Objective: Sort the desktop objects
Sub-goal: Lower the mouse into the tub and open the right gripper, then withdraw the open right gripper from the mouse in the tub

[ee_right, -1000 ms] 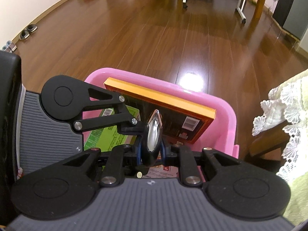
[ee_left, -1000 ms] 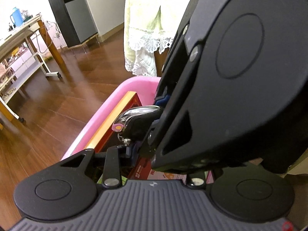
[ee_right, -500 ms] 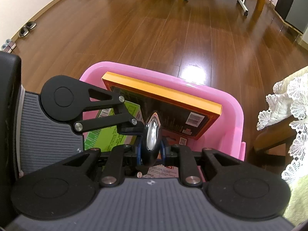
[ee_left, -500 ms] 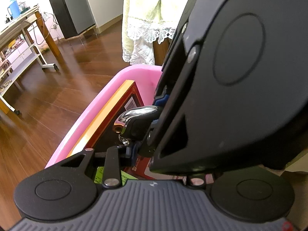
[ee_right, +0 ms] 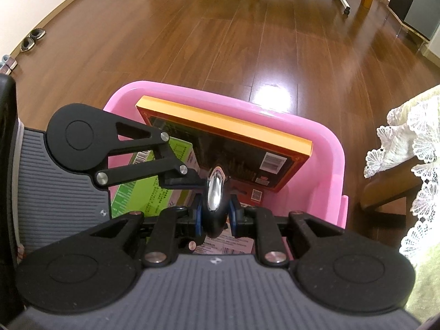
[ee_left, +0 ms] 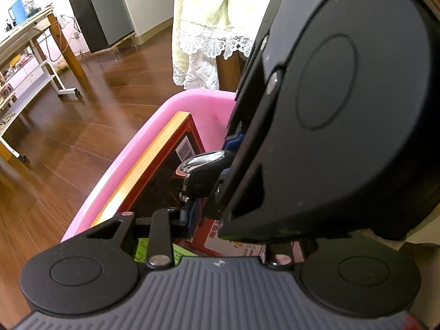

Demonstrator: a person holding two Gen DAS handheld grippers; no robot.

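My right gripper (ee_right: 216,211) is shut on a small black and chrome object (ee_right: 216,192), held edge-up between its blue pads over the pink bin (ee_right: 324,143). In the left wrist view that object (ee_left: 202,162) sticks out from the big black body of the right gripper, which hides much of the bin (ee_left: 132,148). My left gripper (ee_left: 218,214) is open just below and beside the object; one of its fingers (ee_right: 181,177) lies against the object's side. An orange-edged dark box (ee_right: 220,121) leans on the bin's far wall, above a green box (ee_right: 154,181).
A red and white packet (ee_left: 220,236) lies in the bin. A table with a lace cloth (ee_right: 407,137) stands to the right. Wooden floor surrounds the bin, with a wheeled rack (ee_left: 41,77), a black cabinet (ee_left: 101,8) and shoes (ee_right: 30,40) by the wall.
Both grippers have moved lower and closer over the pink bin, with the object still in the right one. The boxes inside now fill more of each view.
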